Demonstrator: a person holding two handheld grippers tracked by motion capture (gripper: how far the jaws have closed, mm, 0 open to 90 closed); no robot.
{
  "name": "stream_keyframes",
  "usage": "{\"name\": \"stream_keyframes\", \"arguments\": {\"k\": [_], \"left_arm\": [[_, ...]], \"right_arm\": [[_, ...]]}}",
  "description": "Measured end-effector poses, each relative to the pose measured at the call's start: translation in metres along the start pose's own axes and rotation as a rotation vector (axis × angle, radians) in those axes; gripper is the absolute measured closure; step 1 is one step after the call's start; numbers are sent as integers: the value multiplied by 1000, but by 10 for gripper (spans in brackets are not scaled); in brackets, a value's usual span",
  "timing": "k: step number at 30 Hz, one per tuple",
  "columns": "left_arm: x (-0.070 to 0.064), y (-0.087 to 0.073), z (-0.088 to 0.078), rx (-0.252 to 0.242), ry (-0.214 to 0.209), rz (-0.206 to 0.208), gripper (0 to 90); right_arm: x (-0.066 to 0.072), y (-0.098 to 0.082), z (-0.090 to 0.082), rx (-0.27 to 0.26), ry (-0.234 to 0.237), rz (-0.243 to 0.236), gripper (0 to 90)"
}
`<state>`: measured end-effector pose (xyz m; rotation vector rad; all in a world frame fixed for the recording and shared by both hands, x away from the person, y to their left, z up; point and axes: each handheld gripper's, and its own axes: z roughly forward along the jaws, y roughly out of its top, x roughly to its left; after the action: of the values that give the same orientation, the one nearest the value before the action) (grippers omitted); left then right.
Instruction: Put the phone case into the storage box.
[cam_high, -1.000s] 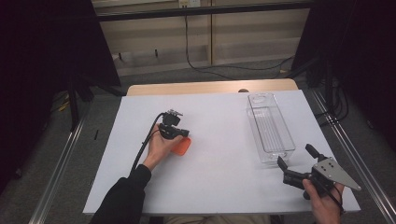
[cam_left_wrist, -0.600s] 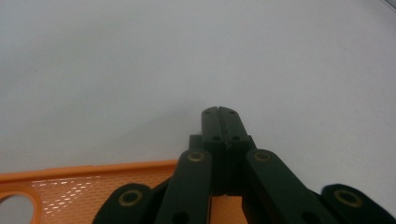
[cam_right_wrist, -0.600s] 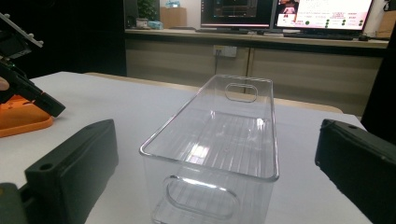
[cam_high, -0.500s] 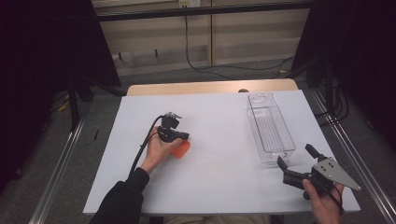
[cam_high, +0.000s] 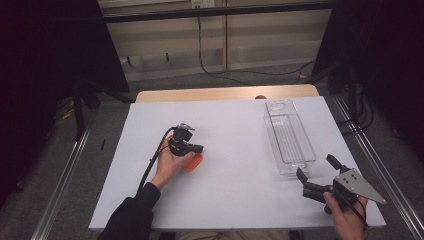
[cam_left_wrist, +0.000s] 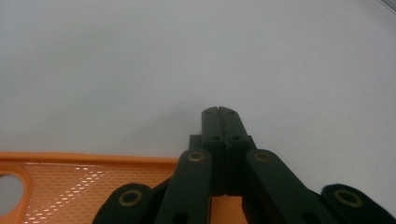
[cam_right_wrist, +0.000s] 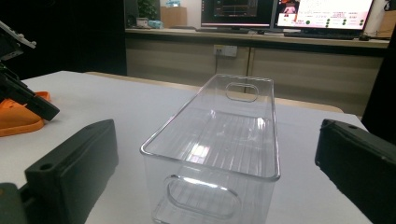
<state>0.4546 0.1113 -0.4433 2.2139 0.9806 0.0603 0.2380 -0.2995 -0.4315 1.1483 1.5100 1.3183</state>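
A flat orange case (cam_high: 193, 163) with a mesh pattern and a hole lies on the white table, left of centre. My left gripper (cam_high: 199, 148) rests over it in a person's hand, jaws shut with nothing between them. In the left gripper view the shut jaw tips (cam_left_wrist: 218, 112) reach past the orange case (cam_left_wrist: 79, 182) over bare table. My right gripper (cam_high: 316, 168) is held near the table's front right corner and stands open. In the right gripper view its jaws (cam_right_wrist: 215, 140) frame the near end of a clear plastic bin (cam_right_wrist: 210, 167), without touching it. The orange case (cam_right_wrist: 17, 117) lies far left there.
The clear bin (cam_high: 273, 140) is empty and stands lengthwise at the right of the white table (cam_high: 235, 200). A cable trails from the left gripper along the forearm. Metal rails run along both sides of the table. Monitors (cam_right_wrist: 285, 11) stand on a bench behind.
The left hand has shifted slightly over the orange case. The right hand and the bin have not moved.
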Motion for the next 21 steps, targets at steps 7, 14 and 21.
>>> {"name": "stream_keyframes", "arguments": {"k": [7,14,21], "left_arm": [[-3,-4,-4,6,-17,1,900],[-6,-8,-7,9,-23,10,900],[-7,-13,-11,14,-34,6,900]], "right_arm": [[0,0,0,3,1,0,0],[0,0,-1,-2,-1,0,0],[0,0,0,-2,-1,0,0]]}}
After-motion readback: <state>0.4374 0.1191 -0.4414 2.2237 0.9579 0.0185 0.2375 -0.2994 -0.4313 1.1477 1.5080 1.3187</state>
